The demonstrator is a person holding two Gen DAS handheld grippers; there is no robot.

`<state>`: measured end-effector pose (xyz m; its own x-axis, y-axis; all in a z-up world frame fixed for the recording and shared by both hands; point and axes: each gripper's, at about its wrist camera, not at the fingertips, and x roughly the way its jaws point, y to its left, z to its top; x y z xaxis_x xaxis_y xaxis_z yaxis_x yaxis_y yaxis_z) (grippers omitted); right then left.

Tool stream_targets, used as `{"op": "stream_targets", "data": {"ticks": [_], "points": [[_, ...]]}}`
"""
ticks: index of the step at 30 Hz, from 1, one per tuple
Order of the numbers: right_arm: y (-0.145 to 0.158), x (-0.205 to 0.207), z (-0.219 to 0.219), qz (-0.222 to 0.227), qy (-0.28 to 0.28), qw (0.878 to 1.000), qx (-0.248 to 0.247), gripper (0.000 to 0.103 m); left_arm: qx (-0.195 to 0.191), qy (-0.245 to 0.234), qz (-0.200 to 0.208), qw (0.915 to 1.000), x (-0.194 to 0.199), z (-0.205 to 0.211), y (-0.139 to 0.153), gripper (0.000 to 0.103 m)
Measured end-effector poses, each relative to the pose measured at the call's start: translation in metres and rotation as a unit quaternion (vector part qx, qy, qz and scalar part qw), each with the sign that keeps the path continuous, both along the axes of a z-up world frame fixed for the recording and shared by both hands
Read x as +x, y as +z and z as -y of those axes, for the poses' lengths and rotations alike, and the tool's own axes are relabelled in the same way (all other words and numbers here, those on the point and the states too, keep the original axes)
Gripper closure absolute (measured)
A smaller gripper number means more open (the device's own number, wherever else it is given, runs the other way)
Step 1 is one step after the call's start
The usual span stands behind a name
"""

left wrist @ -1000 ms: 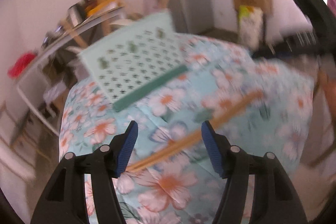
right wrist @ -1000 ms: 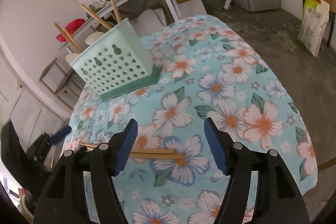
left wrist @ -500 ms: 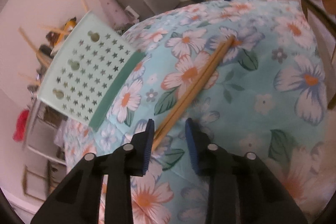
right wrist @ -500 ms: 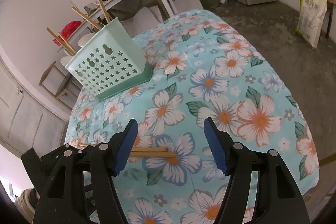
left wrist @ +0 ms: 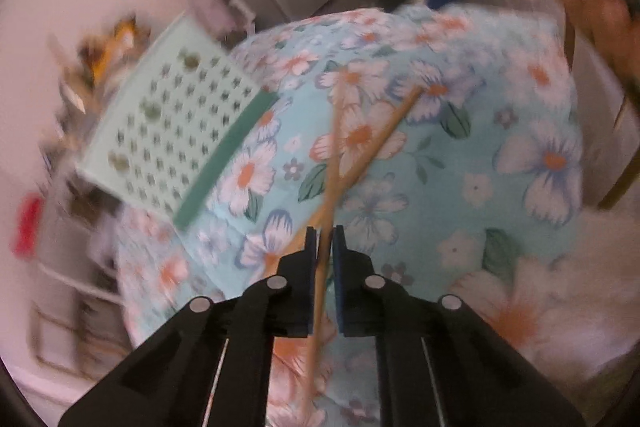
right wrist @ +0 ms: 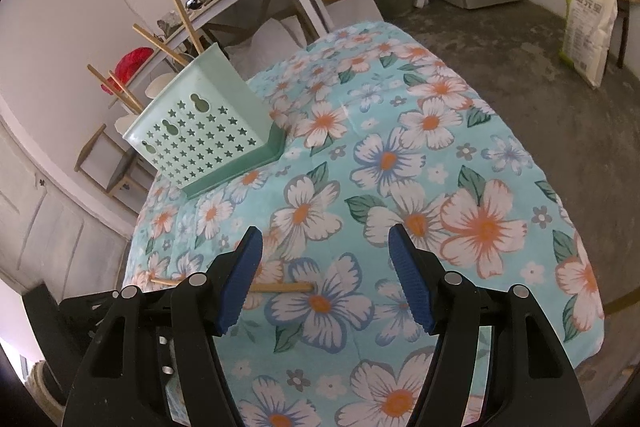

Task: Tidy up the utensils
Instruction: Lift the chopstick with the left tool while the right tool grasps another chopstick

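- Left wrist view: your left gripper [left wrist: 325, 241] pinches one slim wooden chopstick [left wrist: 335, 147] near its end; a second chopstick [left wrist: 380, 141] lies crossed beneath on the floral cloth [left wrist: 480, 187]. Lift it level and steer it toward the perforated mint plastic holder [left wrist: 176, 131].
- Right wrist view: your right gripper [right wrist: 325, 277] hangs wide and empty; the holder [right wrist: 208, 135] stands upright, sticks inside.

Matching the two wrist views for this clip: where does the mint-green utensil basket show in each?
Left wrist: the mint-green utensil basket sits upper left, blurred, left of the crossed chopsticks.
Right wrist: the basket stands left of centre, chopsticks sticking out of it, beyond the open right gripper.
Shared landmark: the floral tablecloth.
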<state>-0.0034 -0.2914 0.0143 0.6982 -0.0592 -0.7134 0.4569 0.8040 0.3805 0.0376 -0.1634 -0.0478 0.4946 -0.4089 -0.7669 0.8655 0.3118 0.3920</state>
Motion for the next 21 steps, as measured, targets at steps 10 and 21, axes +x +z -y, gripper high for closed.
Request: {"op": "stream_targets", "data": {"ticks": [10,21], "points": [[0.001,0.006,-0.017,0.001,0.046,0.999,-0.008,0.04,-0.068,0.095,-0.118,0.9861,0.021,-0.041,0.004,0.097],[-0.03,0.065,-0.102,-0.075,0.322,0.936,-0.121,0.04,-0.159,0.212,-0.188,0.9459,0.045,-0.112,0.016,0.098]]}}
